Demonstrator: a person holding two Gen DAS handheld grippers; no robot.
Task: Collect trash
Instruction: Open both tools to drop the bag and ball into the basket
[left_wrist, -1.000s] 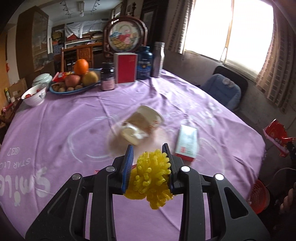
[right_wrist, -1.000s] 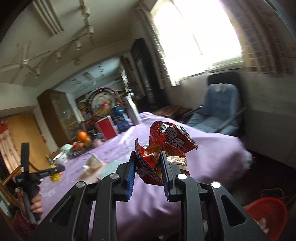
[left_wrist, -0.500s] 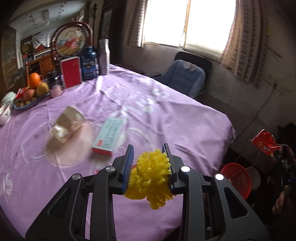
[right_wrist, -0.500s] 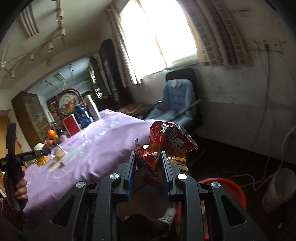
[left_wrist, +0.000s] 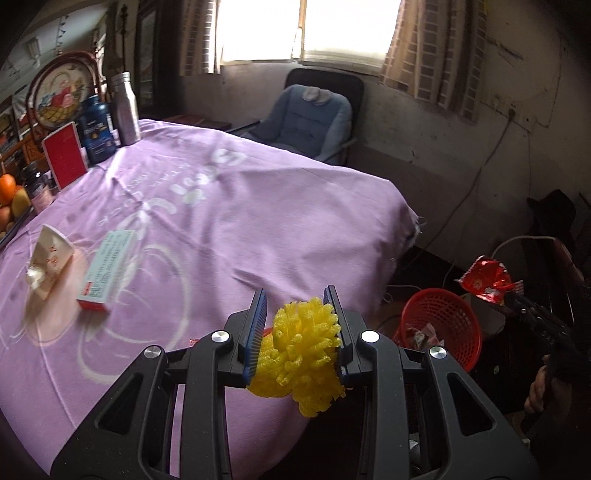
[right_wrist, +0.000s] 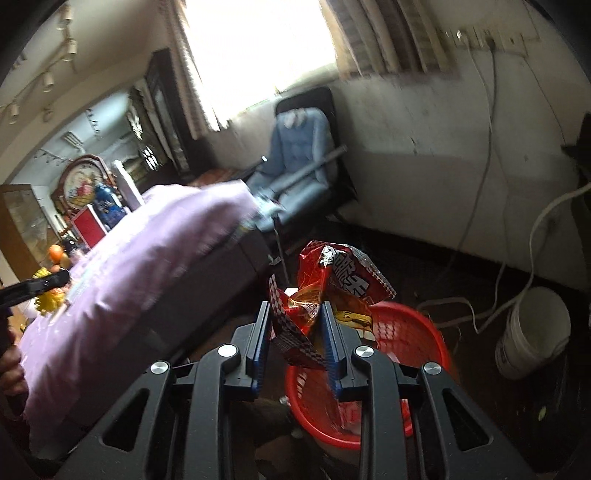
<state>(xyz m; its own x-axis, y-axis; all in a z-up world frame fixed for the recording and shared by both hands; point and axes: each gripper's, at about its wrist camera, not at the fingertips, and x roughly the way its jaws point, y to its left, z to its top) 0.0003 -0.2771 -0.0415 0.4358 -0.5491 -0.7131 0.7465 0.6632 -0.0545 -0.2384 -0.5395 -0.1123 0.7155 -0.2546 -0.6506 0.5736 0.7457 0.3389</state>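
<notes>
Red crinkled foil, a wrapper (right_wrist: 332, 291), sits pinched between the right gripper (right_wrist: 295, 343) fingers, just above the red basket (right_wrist: 417, 332) on the floor beyond the desk (left_wrist: 221, 206) edge; its jaws have just been opening slightly, the wrapper between them. The left gripper (left_wrist: 297, 336) fingers clench a yellow foam ball (left_wrist: 303, 350) over the desk's near edge. Both look light and soft; a pinch mid-body should hold. A box (left_wrist: 109, 267) and cup (left_wrist: 48, 258) lie near the desk's left edge
</notes>
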